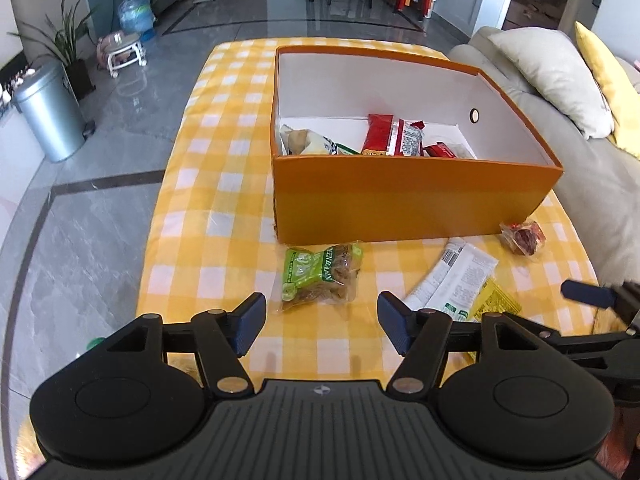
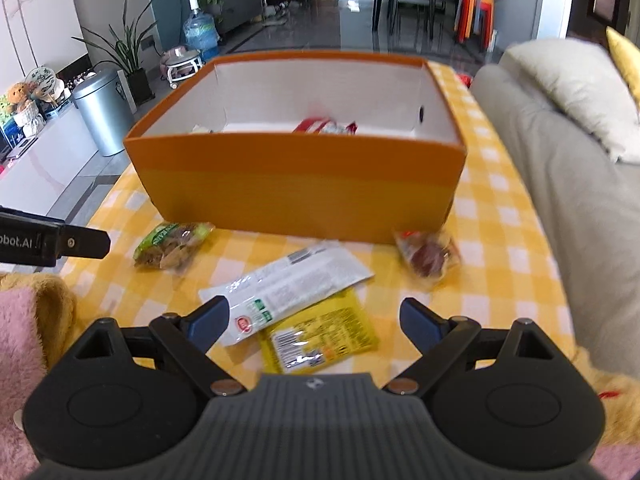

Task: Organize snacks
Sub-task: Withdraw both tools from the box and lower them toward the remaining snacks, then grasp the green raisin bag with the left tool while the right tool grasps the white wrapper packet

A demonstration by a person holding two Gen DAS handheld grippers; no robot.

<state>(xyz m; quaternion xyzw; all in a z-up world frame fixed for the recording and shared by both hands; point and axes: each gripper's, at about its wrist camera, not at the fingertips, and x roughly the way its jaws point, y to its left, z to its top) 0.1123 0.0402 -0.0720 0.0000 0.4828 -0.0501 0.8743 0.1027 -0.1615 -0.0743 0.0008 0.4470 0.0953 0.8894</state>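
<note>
Right wrist: white packet (image 2: 294, 286) long axis diagonal, far-right; both tongs wide, empty.

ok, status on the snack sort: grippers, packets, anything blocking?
Left gripper open, empty. Right gripper open, empty. Four packets outside the orange cardboard box, including green snack packet and yellow sachet. Nothing blocking.

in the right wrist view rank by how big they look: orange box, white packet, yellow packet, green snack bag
1. orange box
2. white packet
3. yellow packet and green snack bag: look alike, and the yellow one lies nearer the camera, so unranked
</note>
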